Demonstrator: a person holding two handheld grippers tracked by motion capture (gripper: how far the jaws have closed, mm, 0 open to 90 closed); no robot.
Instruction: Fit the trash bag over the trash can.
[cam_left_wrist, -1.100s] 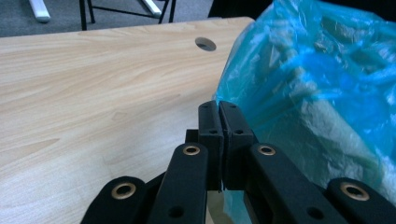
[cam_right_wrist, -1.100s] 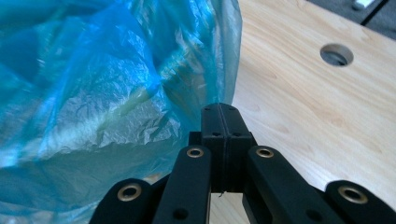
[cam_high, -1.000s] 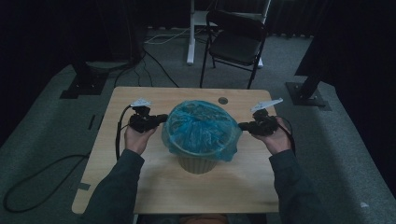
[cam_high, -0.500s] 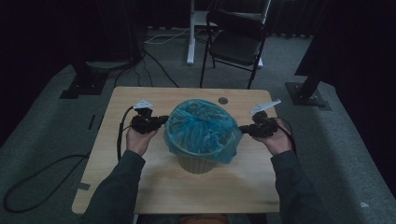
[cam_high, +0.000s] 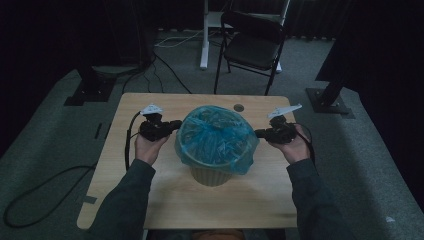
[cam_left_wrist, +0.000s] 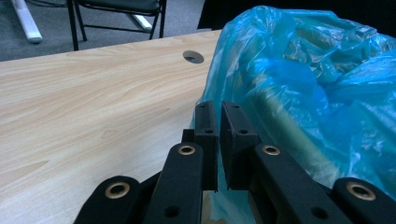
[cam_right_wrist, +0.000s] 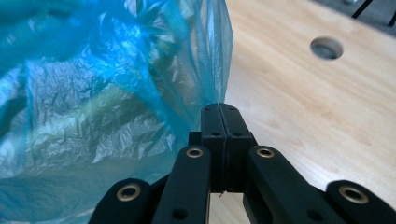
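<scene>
A beige bin (cam_high: 210, 175) stands mid-table, lined with a blue plastic bag (cam_high: 217, 140) whose edge is folded down over the rim. My left gripper (cam_high: 177, 123) is at the bag's left side. In the left gripper view its jaws (cam_left_wrist: 218, 109) stand a thin slit apart, pinching the bag (cam_left_wrist: 303, 93) at its edge. My right gripper (cam_high: 258, 133) is at the bag's right side. Its jaws (cam_right_wrist: 219, 109) have just eased open slightly, but the pads still meet on a fold of the bag (cam_right_wrist: 107, 93).
The wooden table (cam_high: 150, 200) has a round cable hole (cam_high: 239, 107) behind the bin. A black folding chair (cam_high: 252, 45) and a white desk leg (cam_high: 204, 35) stand beyond the far edge. Cables lie on the grey floor at the left.
</scene>
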